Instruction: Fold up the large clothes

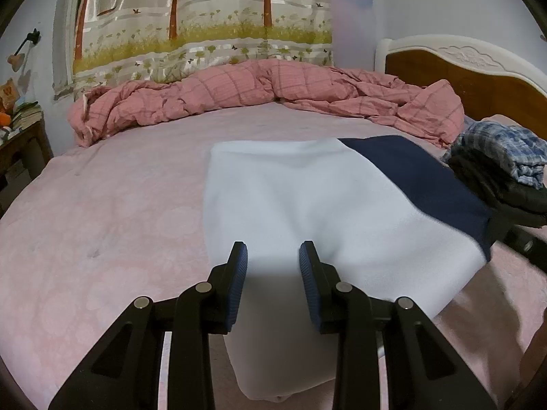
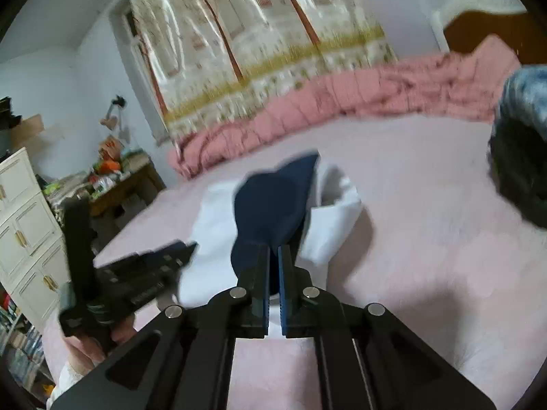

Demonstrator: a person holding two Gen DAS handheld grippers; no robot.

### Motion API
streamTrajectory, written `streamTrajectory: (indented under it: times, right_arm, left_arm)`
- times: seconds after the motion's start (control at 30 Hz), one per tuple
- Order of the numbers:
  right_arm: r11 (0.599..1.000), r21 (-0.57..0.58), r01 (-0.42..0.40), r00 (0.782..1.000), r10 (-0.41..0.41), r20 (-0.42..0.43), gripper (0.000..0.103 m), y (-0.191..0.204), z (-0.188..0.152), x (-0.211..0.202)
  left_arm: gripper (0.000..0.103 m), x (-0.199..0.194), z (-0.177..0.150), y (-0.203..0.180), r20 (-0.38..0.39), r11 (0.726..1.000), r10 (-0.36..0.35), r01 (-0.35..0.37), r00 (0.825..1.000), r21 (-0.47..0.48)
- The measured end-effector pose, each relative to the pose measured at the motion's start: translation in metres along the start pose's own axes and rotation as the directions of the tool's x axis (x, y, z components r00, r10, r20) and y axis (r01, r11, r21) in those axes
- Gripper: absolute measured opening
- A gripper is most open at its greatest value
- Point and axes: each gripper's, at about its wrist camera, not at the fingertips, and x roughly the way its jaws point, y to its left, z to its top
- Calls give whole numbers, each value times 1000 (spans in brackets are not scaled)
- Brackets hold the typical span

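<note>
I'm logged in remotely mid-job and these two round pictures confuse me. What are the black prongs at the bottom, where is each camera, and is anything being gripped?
There is no robot arm: a person holds a two-finger gripper in each hand, and each gripper carries a fisheye camera looking along its fingers. The prongs are those fingers.

The left wrist view shows the left gripper with its jaws apart over a white and navy garment lying on the pink bed sheet. Nothing is pinched there.

The right wrist view is blurred. The right gripper has its jaws shut on the garment's navy part, lifting it.

Also on the bed: a rumpled pink quilt at the far edge and a pile of clothes near the headboard.
</note>
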Motion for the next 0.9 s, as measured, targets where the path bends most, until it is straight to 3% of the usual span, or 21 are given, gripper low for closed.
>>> streamTrajectory:
  times: [0.07, 0.13, 0.17, 0.23, 0.27, 0.4, 0.47, 0.53, 0.63, 0.7, 0.83, 0.9]
  right_arm:
    - [1000, -16, 26, 998, -25, 49, 2, 3, 1, -9]
    - [973, -63, 221, 973, -215, 90, 0, 3, 2, -11]
    - [958, -63, 278, 960, -275, 58, 0, -3, 2, -5]
    - [979, 56, 197, 980, -196, -33, 0, -28, 2, 4]
    - [984, 101, 145, 989, -143, -28, 0, -34, 4, 2]
    - [998, 30, 53, 993, -56, 106, 2, -18, 7, -19]
    - [1000, -9, -4, 996, 5, 89, 17, -7, 6, -14]
    - [999, -34, 39, 998, -38, 46, 64, 2, 10, 3]
    - [997, -29, 72, 997, -72, -12, 70, 13, 25, 24]
    - [995, -14, 99, 989, -100, -105, 77, 17, 36, 51]
    - [973, 33, 227, 955, -216, -204, 85, 2, 16, 79]
    - [974, 104, 204, 962, -179, -206, 87, -13, 4, 76]
  left_arm:
    - [29, 0, 0, -1, -1, 1000, 13, -13, 1000, 5]
    - [29, 2, -1, -1, -4, 1000, 26, -26, 1000, -10]
    - [29, 2, -1, -1, -5, 999, 26, -27, 1000, -21]
    - [29, 1, -1, -1, -7, 1000, 24, -24, 1000, -16]
    - [29, 1, -1, -2, -5, 1000, 24, -24, 1000, -5]
    - [29, 1, -1, -2, -6, 1000, 6, -6, 1000, 10]
    - [29, 0, -1, 1, -10, 1000, -7, 7, 1000, -1]
    - [29, 0, -1, 4, -15, 999, -27, 27, 1000, -17]
    - [30, -1, -1, 7, -19, 999, -42, 41, 999, -22]
    - [29, -2, 0, 7, -20, 999, -44, 43, 999, -26]
    - [30, -2, 0, 9, -22, 999, -47, 46, 999, -26]
    - [34, -3, 0, 8, -21, 998, -53, 52, 998, -25]
